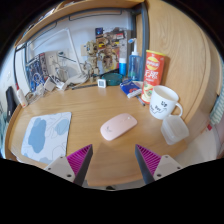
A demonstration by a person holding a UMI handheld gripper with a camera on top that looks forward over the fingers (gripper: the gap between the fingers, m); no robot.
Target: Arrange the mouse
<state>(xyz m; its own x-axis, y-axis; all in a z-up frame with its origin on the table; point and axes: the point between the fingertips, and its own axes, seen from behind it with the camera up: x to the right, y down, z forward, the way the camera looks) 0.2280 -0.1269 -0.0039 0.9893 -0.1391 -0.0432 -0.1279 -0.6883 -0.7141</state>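
Gripper open over a round wooden table (pixel 120 165), mouse not yet held.

Table crowded at the far edge; blue-and-white mat (pixel 46 136) left, mug (pixel 165 101) right. The pale mouse (pixel 118 126) lies just ahead of the spread gripper (pixel 113 160): likely light, rigid, slippery; pinch its long sides.

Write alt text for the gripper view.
A pale pink computer mouse lies on a round wooden table, just ahead of the open gripper with magenta pads. A blue-patterned mouse mat lies to its left; a white mug and red snack can stand to its right.
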